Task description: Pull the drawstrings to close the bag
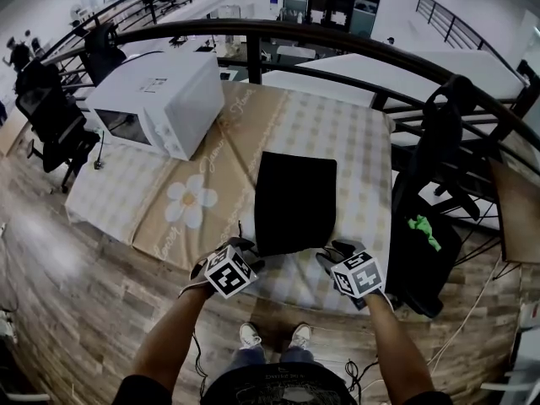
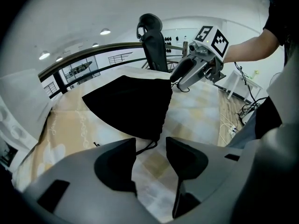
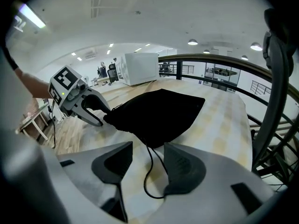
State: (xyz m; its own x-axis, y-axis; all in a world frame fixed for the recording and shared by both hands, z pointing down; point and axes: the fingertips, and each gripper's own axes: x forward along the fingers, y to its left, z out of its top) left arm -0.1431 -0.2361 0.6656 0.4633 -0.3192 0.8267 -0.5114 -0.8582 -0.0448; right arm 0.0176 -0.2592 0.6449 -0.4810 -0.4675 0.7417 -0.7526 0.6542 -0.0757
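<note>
Black bag [image 1: 295, 201] is lying flat in the middle of the counter [image 1: 354, 142], with its near end close to the front edge where the person stands. There's loads of bare checked cloth left, right and beyond it. The microwave [image 1: 160, 99] sits well apart at the far left corner, the railing [image 1: 337, 36] runs behind, and a chair [image 1: 447, 142] is just beside the right edge. From the head view you only see the left gripper [image 1: 240, 251] and right gripper [image 1: 337, 256] parked at the bag's two near corners, and the cords are too small to make out. The gripper views fill that in. The left one has its jaws apart with a short bit of drawstring [image 2: 145, 148] trailing between them, not pinched. The right one is spread too, with a loose loop of cord lying on the cloth in the gap.
</note>
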